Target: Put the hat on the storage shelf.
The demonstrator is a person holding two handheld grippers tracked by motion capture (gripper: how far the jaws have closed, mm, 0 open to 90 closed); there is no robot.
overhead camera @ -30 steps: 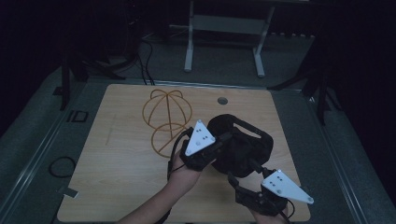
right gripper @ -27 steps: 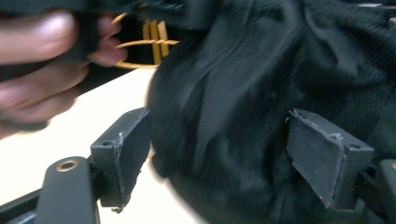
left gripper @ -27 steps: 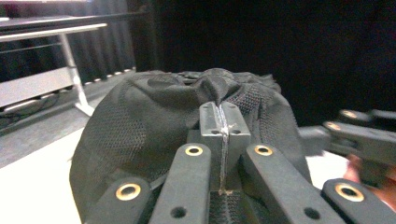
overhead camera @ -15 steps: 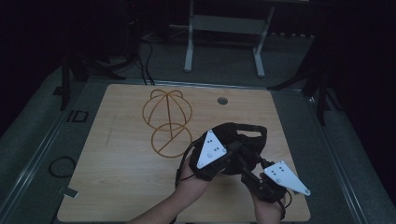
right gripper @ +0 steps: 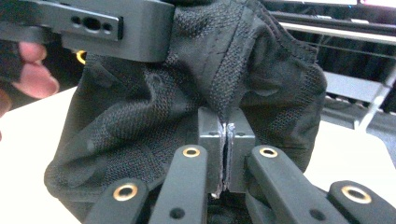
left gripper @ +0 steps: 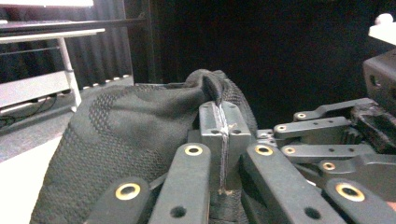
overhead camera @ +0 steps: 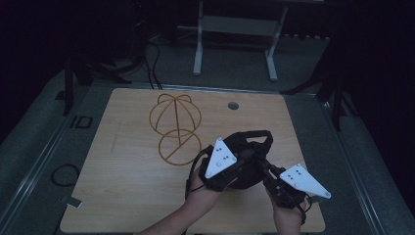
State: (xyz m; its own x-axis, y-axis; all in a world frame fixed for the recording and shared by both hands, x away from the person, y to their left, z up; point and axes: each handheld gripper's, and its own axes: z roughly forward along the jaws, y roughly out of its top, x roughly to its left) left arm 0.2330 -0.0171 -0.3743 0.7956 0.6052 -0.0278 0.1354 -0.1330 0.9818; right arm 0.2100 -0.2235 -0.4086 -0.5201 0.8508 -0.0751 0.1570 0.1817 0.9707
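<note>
A black mesh cap [overhead camera: 254,142] hangs just above the wooden table [overhead camera: 122,186], held from both sides. My left gripper [overhead camera: 244,159] grips its near left part; in the left gripper view its pads [left gripper: 223,122] pinch a fold of the cap [left gripper: 140,130]. The right gripper [overhead camera: 267,169] has just been closing, and its jaws [right gripper: 226,130] now press together on the cap's seam [right gripper: 261,70]. The left gripper's body [right gripper: 93,21] and a hand's fingers [right gripper: 32,70] show at the top left of the right gripper view.
A brown wire hat stand [overhead camera: 175,127] lies flat on the table, left of and beyond the cap. A round cable hole [overhead camera: 233,105] sits near the far edge. A white desk frame [overhead camera: 235,44] stands on the floor behind the table.
The right gripper moved up and in toward the cap and its jaws closed on the fabric. The left gripper and the cap shifted slightly nearer and to the right.
</note>
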